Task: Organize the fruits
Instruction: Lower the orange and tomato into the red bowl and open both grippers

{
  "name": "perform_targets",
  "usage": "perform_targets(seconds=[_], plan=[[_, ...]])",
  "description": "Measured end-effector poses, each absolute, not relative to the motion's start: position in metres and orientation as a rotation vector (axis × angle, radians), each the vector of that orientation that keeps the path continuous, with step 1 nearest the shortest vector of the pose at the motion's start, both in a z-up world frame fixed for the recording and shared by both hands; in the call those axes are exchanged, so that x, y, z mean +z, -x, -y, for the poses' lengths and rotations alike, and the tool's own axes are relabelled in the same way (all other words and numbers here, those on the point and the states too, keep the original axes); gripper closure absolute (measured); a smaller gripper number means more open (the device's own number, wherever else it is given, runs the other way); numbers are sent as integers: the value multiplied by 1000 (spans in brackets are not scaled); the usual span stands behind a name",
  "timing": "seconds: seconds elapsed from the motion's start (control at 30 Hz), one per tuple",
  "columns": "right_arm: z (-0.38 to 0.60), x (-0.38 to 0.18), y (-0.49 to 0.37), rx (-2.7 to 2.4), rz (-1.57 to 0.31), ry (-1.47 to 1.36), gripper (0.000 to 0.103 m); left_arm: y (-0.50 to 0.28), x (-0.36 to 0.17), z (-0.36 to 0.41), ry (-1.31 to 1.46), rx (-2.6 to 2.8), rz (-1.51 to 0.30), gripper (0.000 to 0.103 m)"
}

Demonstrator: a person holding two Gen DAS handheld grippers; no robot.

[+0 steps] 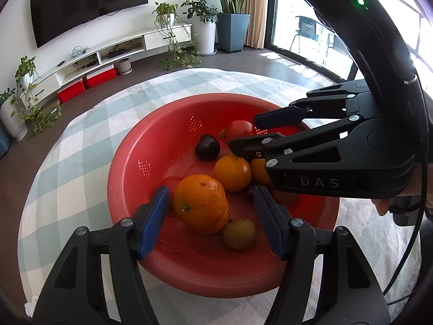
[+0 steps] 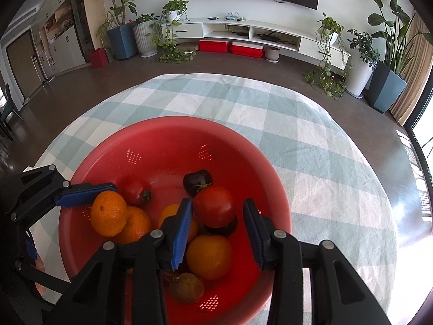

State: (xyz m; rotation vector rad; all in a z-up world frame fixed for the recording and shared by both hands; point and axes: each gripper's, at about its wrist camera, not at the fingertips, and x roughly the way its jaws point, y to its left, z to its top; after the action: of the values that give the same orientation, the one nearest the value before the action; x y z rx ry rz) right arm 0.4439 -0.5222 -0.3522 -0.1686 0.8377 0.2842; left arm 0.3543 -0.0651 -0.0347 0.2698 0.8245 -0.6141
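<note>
Hovering over the red colander (image 1: 130, 178) on the checked desk (image 2: 311, 140), both grippers have their jaws apart, holding nothing. The left gripper (image 1: 211, 211) straddles an orange (image 1: 199, 203) without pressing it; the right gripper (image 2: 217, 224) flanks a red tomato (image 2: 213, 205), its pads just off the skin. More oranges, a dark plum (image 1: 207, 146) and a brownish fruit (image 1: 239, 234) lie in the colander.

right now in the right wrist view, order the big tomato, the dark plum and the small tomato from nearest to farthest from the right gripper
From the right gripper:
1. Big tomato, between its open fingers.
2. Dark plum, just behind that tomato, toward the red basin's far wall.
3. Small tomato, off to the left, behind the oranges.
</note>
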Motion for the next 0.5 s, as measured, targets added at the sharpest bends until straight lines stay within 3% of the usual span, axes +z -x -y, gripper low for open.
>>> perform_targets(seconds=[0.27,0.4,0.5], plan=[[529,-343,-416,279,-794,137,52,-348,-17,58,-269,-571,-783,22],[538,-334,-382,273,-740,74,41,-334,-4,55,-276,-553,-739,0],[549,-329,-354,264,-704,-2,36,-314,6,55,-307,-543,-696,0]])
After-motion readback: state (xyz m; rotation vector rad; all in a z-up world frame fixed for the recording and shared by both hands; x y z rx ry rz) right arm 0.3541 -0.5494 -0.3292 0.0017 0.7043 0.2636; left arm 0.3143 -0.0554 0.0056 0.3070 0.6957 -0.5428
